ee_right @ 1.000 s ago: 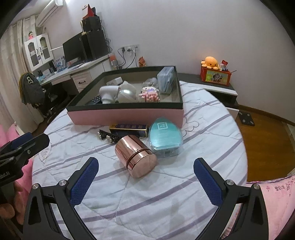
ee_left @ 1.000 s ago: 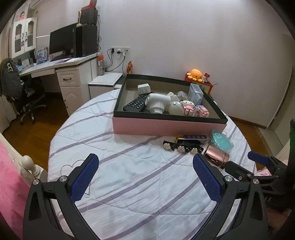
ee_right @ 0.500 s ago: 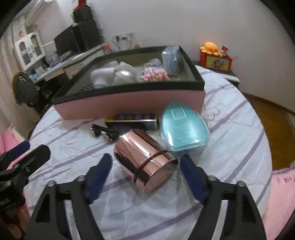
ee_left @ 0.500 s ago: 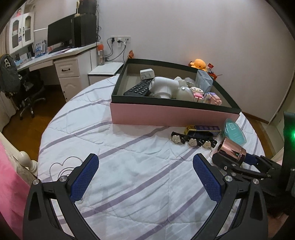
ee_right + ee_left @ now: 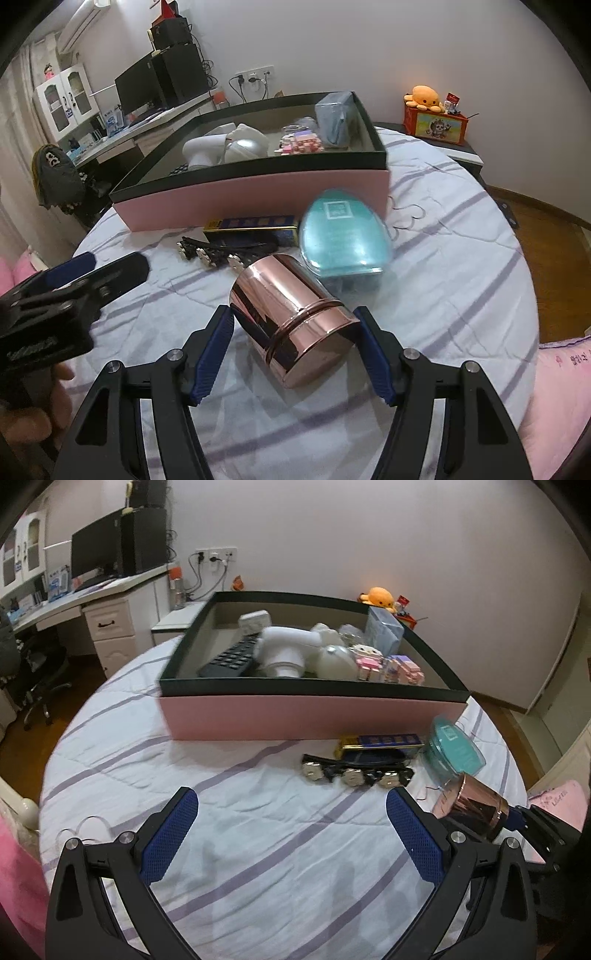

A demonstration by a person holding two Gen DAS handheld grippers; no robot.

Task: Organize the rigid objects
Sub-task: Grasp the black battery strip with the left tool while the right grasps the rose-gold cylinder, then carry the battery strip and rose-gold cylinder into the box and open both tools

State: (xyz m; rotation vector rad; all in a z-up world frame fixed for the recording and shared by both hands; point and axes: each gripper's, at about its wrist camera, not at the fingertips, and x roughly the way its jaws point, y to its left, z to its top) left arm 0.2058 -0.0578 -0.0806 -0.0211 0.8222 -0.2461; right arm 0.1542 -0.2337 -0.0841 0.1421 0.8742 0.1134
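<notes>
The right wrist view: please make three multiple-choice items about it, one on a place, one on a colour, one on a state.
1. Where does the teal egg-shaped plastic case lie?
A. inside the box
B. on the striped bedspread, before the pink cardboard box with the dark rim
C. on the floor

2. What colour are the pads of the right gripper?
A. blue
B. red
C. white

3. How does the shiny rose-gold metal canister stand?
A. upright in the box
B. upright on the desk
C. tipped on its side between the right gripper's fingers

Answers: 1 B, the case rests on the cloth against the box's pink wall. 2 A, both pads show blue. 3 C, its round end faces the camera, a finger at each side.
</notes>
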